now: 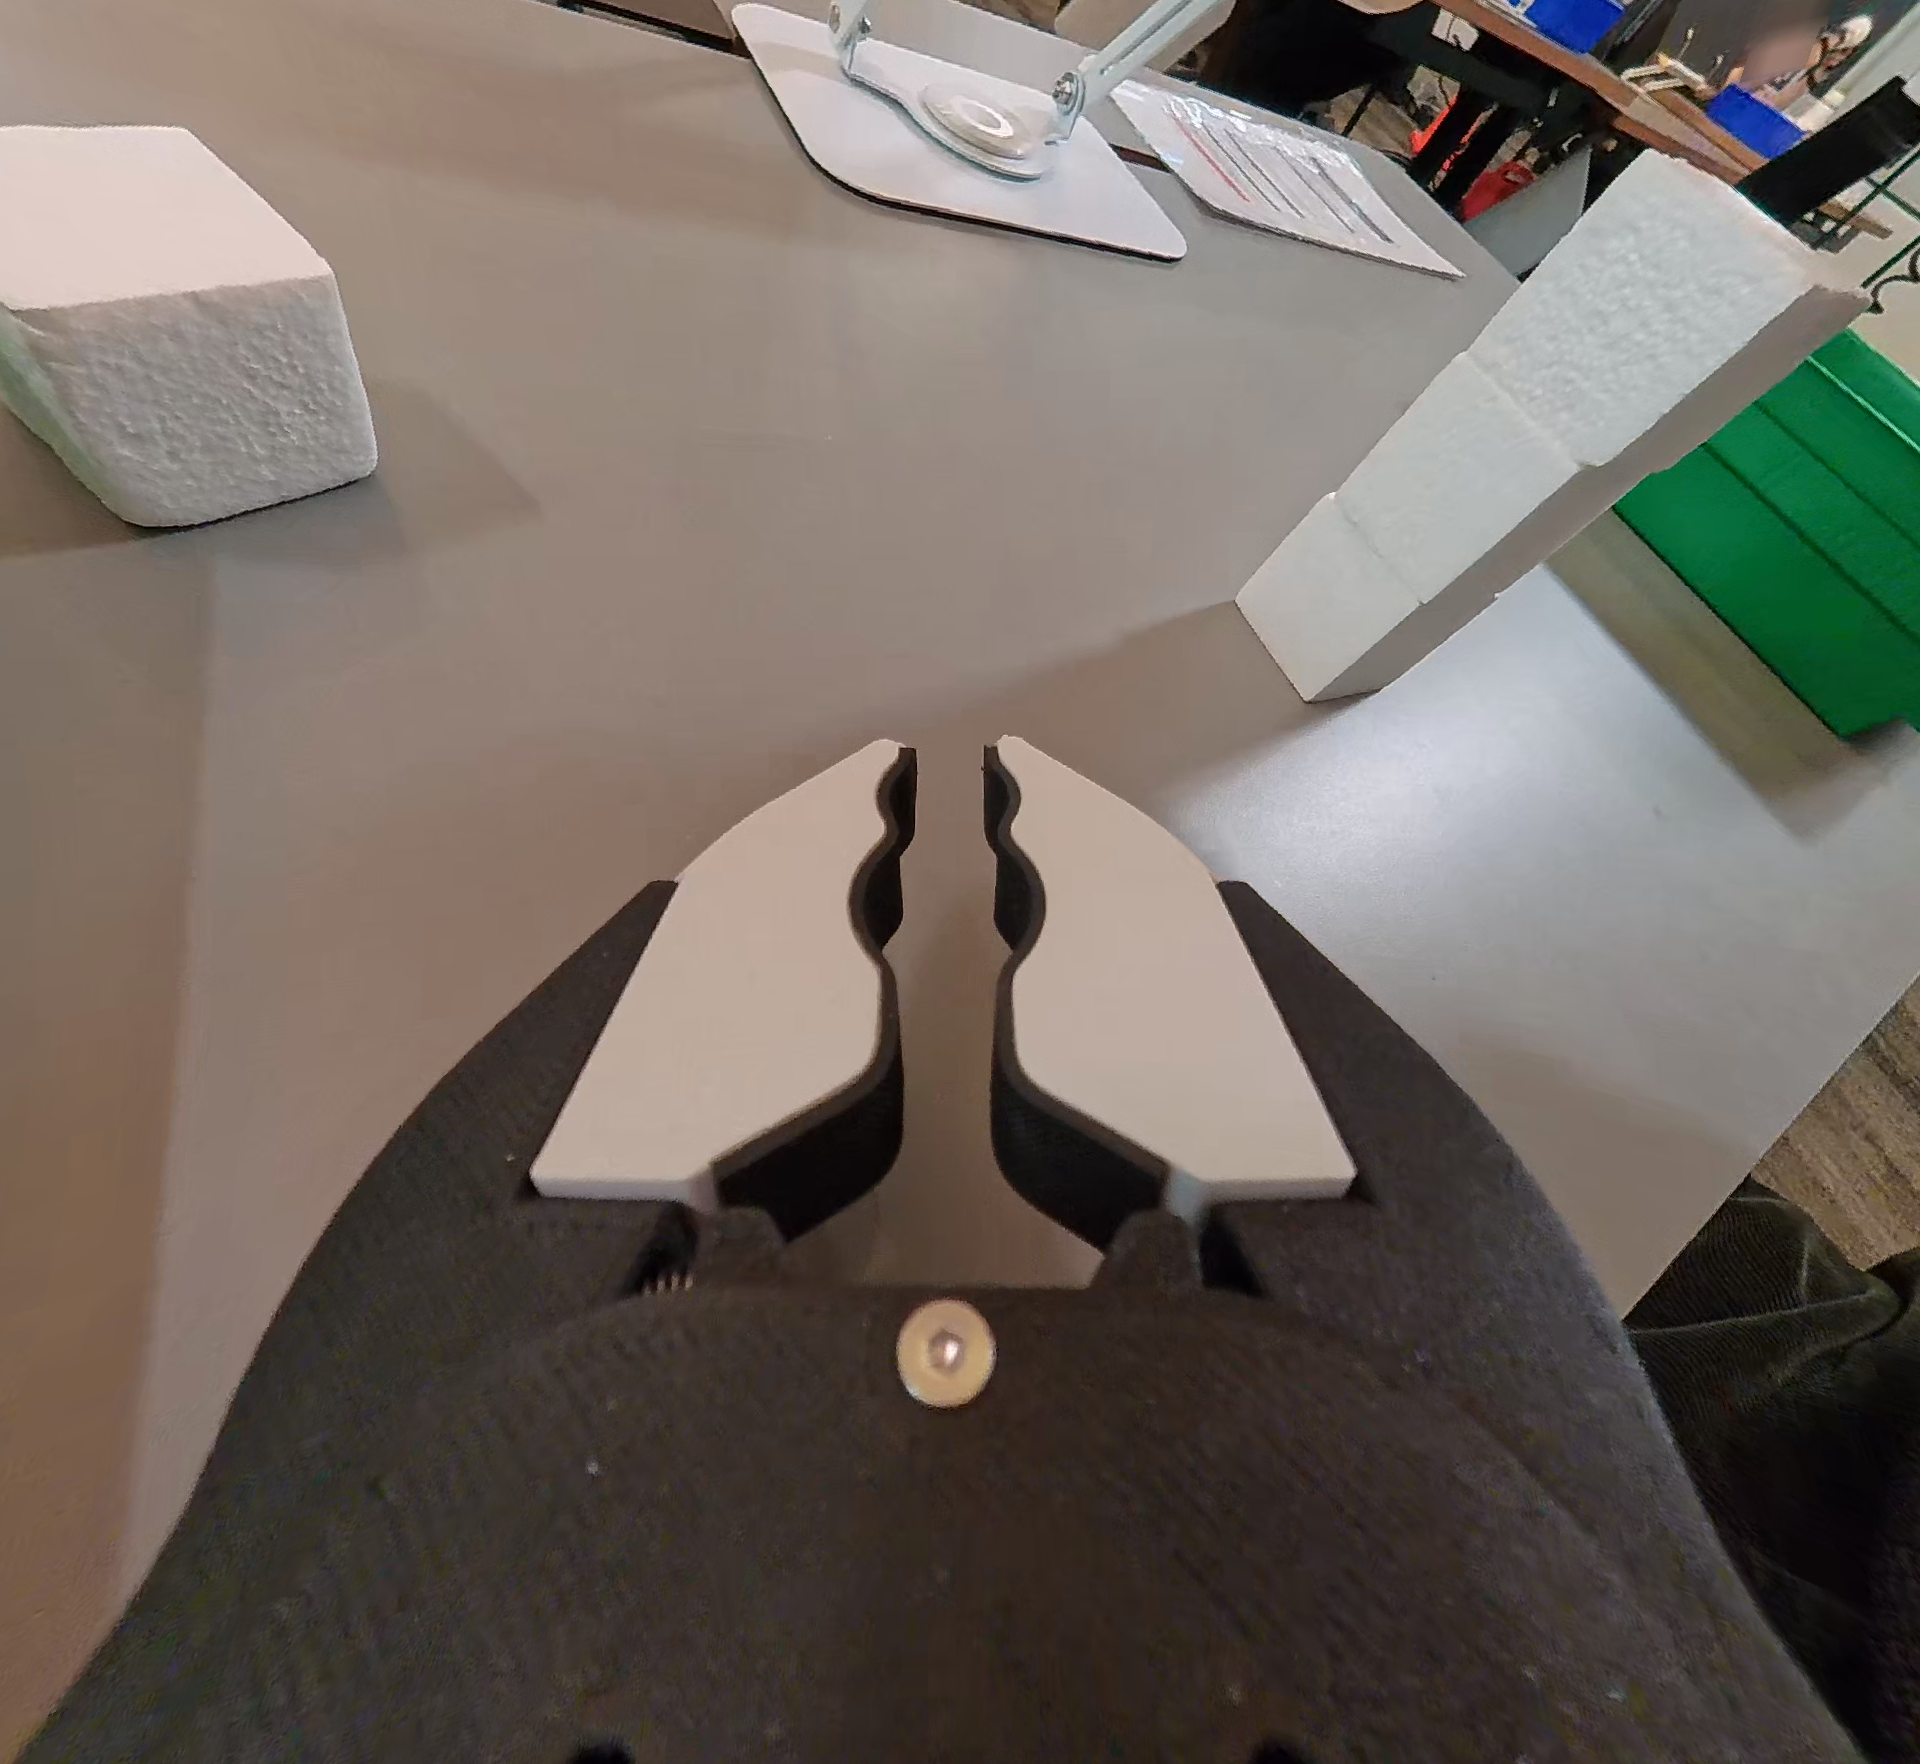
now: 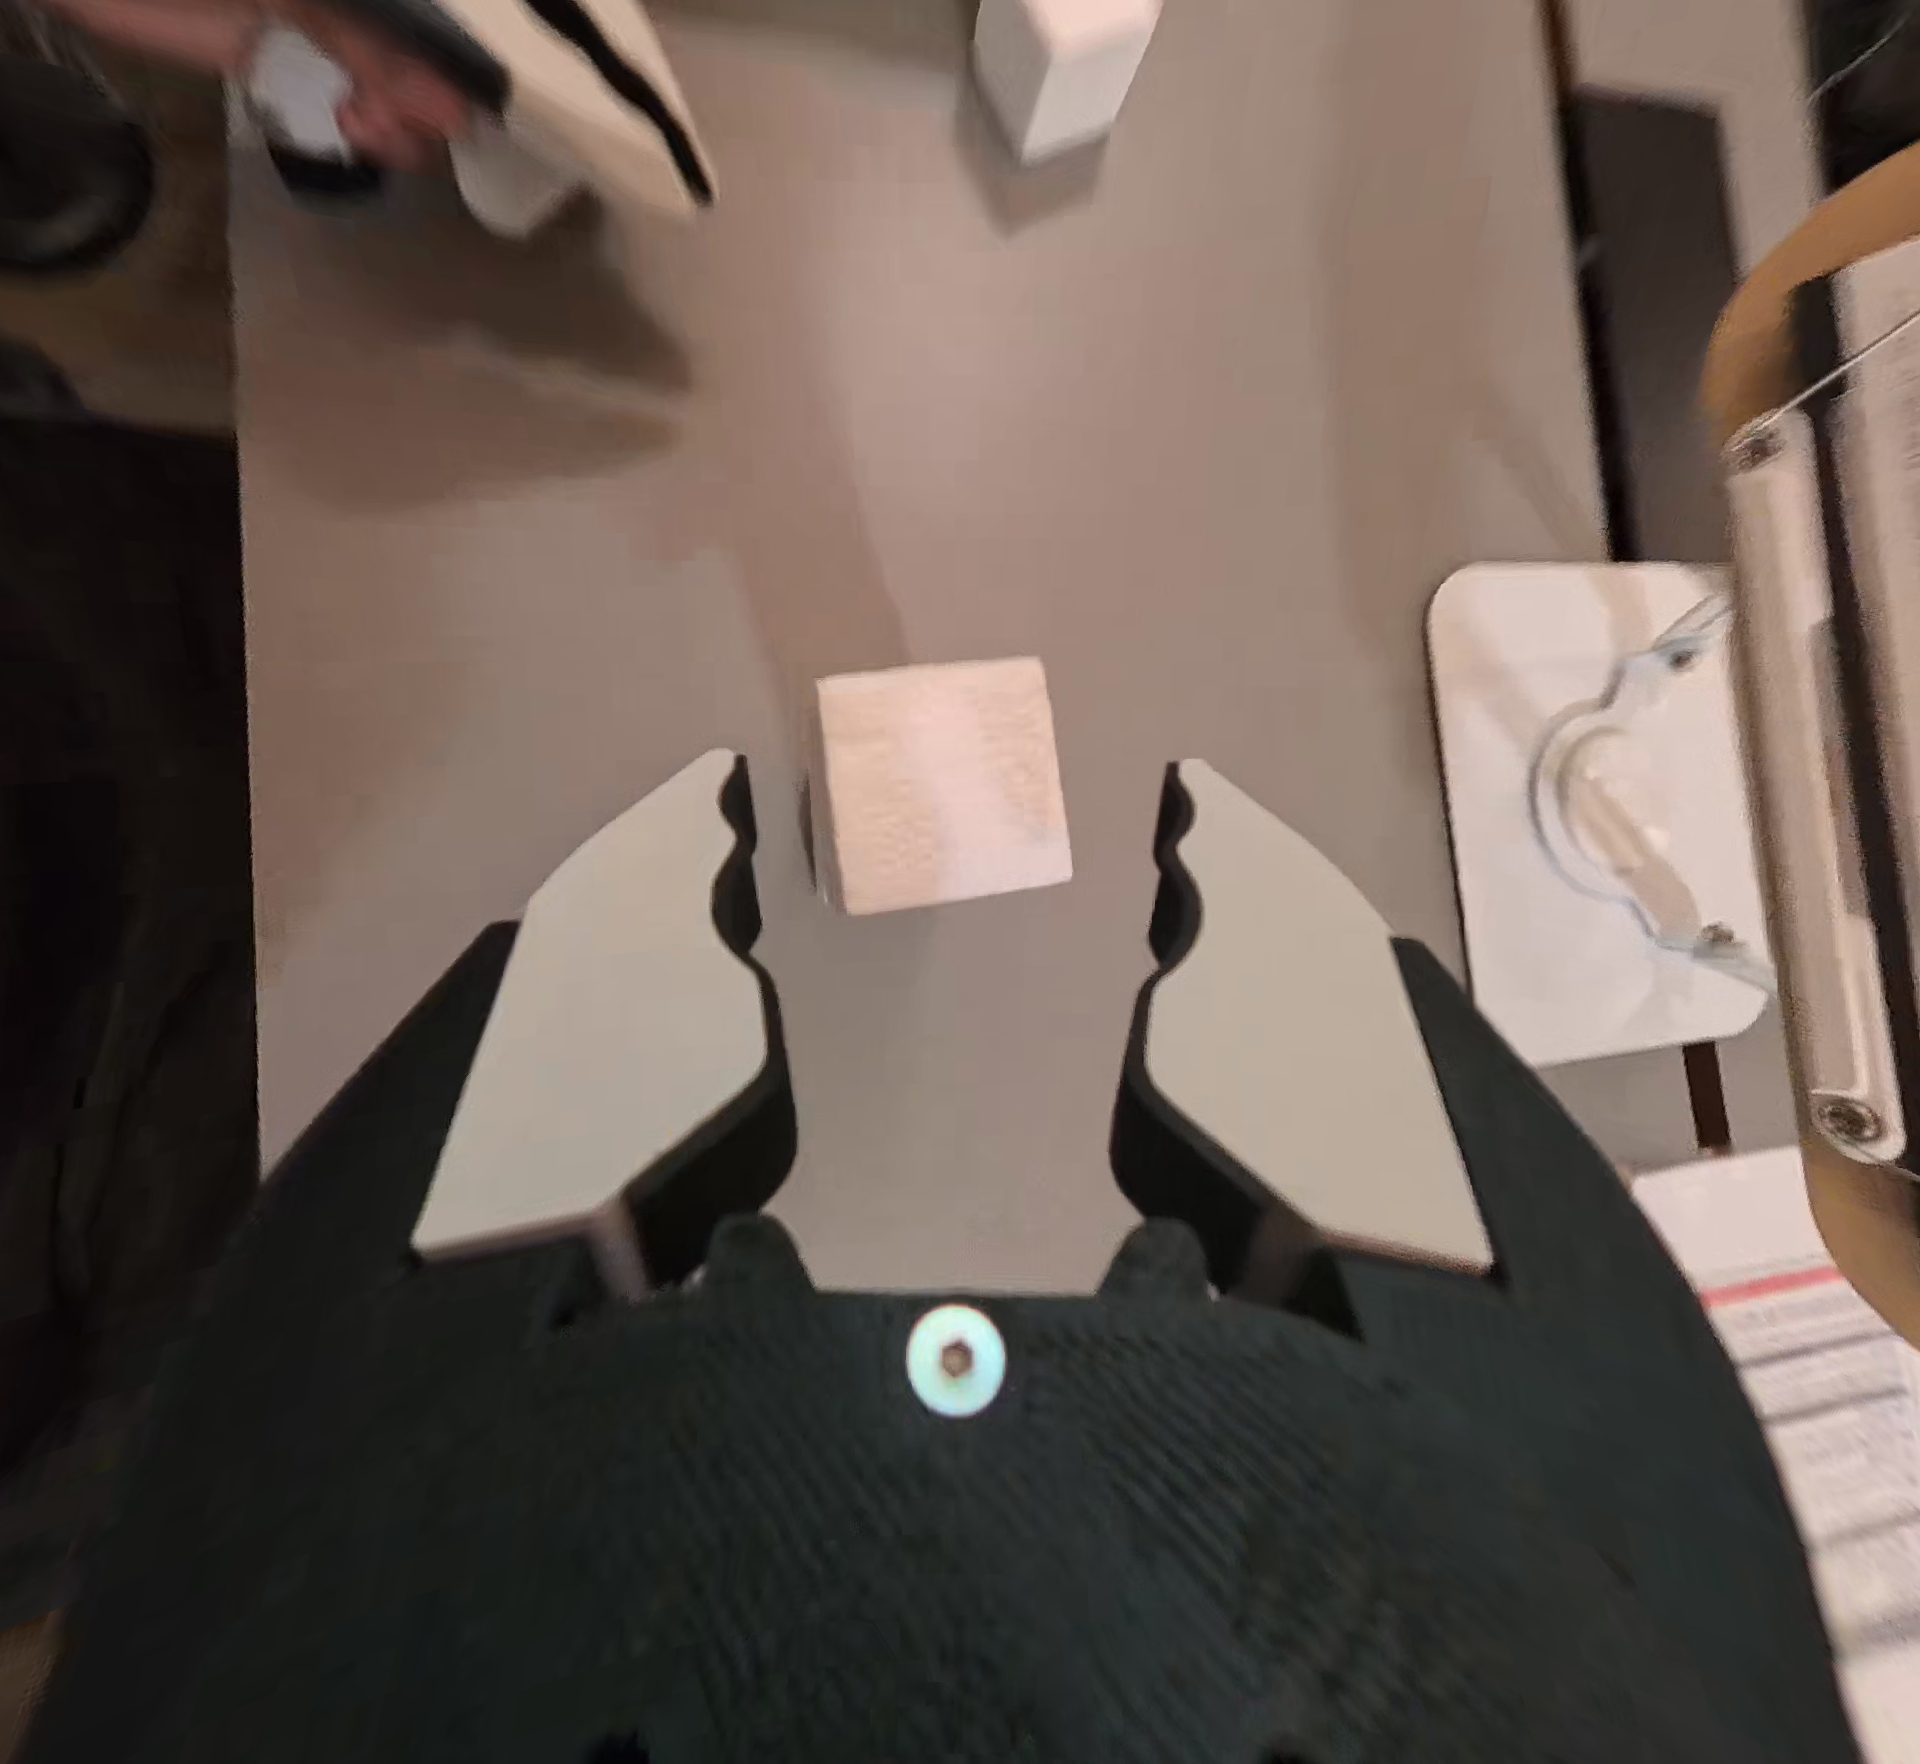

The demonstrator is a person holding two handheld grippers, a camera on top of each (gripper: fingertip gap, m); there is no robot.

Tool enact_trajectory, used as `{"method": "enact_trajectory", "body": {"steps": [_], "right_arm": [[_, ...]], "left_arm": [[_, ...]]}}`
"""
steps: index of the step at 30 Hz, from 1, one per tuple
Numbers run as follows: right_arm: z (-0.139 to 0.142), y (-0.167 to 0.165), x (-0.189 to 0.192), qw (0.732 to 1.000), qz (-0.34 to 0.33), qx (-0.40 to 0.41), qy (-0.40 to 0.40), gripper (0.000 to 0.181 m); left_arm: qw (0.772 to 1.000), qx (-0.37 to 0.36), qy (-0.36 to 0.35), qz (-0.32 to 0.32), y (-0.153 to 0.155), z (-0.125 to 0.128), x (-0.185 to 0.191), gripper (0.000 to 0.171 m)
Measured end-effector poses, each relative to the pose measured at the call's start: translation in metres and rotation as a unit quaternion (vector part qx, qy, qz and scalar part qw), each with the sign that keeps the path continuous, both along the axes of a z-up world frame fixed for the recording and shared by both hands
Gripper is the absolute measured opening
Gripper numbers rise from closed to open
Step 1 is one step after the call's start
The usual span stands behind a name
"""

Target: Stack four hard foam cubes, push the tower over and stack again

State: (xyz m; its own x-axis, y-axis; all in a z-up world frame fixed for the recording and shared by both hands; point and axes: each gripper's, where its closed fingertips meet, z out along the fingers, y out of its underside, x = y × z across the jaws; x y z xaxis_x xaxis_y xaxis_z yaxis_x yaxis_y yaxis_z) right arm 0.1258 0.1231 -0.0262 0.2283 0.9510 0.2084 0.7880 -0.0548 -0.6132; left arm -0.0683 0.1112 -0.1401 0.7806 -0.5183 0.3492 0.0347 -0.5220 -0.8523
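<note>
1. Left wrist view: the left gripper (image 1: 950, 758) hangs over the bare grey table (image 1: 675, 488) with its jaws nearly closed, only a narrow slit between the tips, and nothing in them.
2. A white foam block (image 1: 177, 332) lies well off to its left on the table.
3. To the right, a stack of foam blocks (image 1: 1538, 436) stands by the table's edge, with a green box (image 1: 1808, 509) beyond it.
4. Ahead sits a white stand base (image 1: 956, 145) with metal arms, and a plastic-covered sheet (image 1: 1278, 176) lies just beside it.
5. Right wrist view: the picture is blurred. The right gripper (image 2: 956, 774) points down at the table (image 2: 1247, 426) with its jaws wide apart and empty.
6. The foam block (image 2: 940, 784) lies on the table below, between the 2 tips, touching neither as far as the blur shows.
7. The left gripper (image 2: 623, 62) appears at upper left, held by a hand (image 2: 260, 0).
8. The stack (image 2: 1060, 21) stands at the top, and the stand base (image 2: 1538, 810) lies to the right.
</note>
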Motion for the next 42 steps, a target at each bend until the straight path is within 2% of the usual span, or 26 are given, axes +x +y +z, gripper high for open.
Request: {"method": "enact_trajectory", "body": {"steps": [4, 7, 9, 12, 14, 17, 20, 22, 24, 28, 32, 35, 36, 42], "right_arm": [[0.013, -0.020, 0.010, 0.983, -0.026, 0.044, 0.174, 0.076], [-0.001, -0.031, 0.034, 0.949, -0.079, 0.042, 0.303, 0.069], [-0.018, -0.039, 0.045, 0.938, -0.103, 0.023, 0.330, 0.068], [-0.020, -0.060, 0.040, 0.897, -0.122, 0.002, 0.425, 0.070], [-0.023, -0.074, 0.022, 0.888, -0.120, -0.006, 0.445, 0.070], [-0.034, -0.096, -0.031, 0.910, -0.091, 0.008, 0.405, 0.072], [-0.048, -0.101, -0.089, 0.924, -0.101, 0.035, 0.368, 0.072], [-0.053, -0.091, -0.125, 0.920, -0.117, 0.041, 0.371, 0.081], [-0.060, -0.067, -0.156, 0.920, -0.149, 0.046, 0.359, 0.091], [-0.073, 0.012, -0.200, 0.903, -0.260, 0.041, 0.339, 0.097], [-0.096, 0.084, -0.234, 0.896, -0.316, -0.006, 0.311, 0.097], [-0.107, 0.119, -0.259, 0.907, -0.307, -0.012, 0.287, 0.075], [-0.109, 0.126, -0.267, 0.912, -0.297, -0.007, 0.282, 0.073], [-0.128, 0.146, -0.294, 0.932, -0.296, -0.007, 0.208, 0.078]], "left_arm": [[1.000, 0.004, 0.001, 0.005, 0.001, 0.001, -0.002, 0.013], [1.000, 0.009, 0.002, 0.014, 0.003, 0.002, -0.004, 0.013], [1.000, 0.013, 0.001, 0.020, 0.004, 0.004, -0.005, 0.013], [0.999, 0.019, 0.010, 0.034, 0.006, 0.005, -0.009, 0.017], [0.998, 0.027, 0.021, 0.056, 0.009, 0.007, -0.015, 0.022], [0.990, 0.034, 0.066, 0.121, 0.018, 0.004, -0.038, 0.041], [0.979, 0.042, 0.085, 0.179, 0.025, 0.008, -0.062, 0.046], [0.975, 0.045, 0.074, 0.203, 0.026, 0.013, -0.074, 0.047], [0.971, 0.047, 0.064, 0.227, 0.027, 0.016, -0.085, 0.047], [0.957, 0.065, 0.061, 0.275, 0.030, 0.025, -0.108, 0.047], [0.949, 0.084, 0.064, 0.296, 0.033, 0.033, -0.117, 0.046], [0.942, 0.120, 0.069, 0.306, 0.035, 0.044, -0.119, 0.046], [0.941, 0.130, 0.066, 0.304, 0.035, 0.048, -0.117, 0.046], [0.946, 0.136, 0.053, 0.289, 0.035, 0.049, -0.110, 0.047]]}}
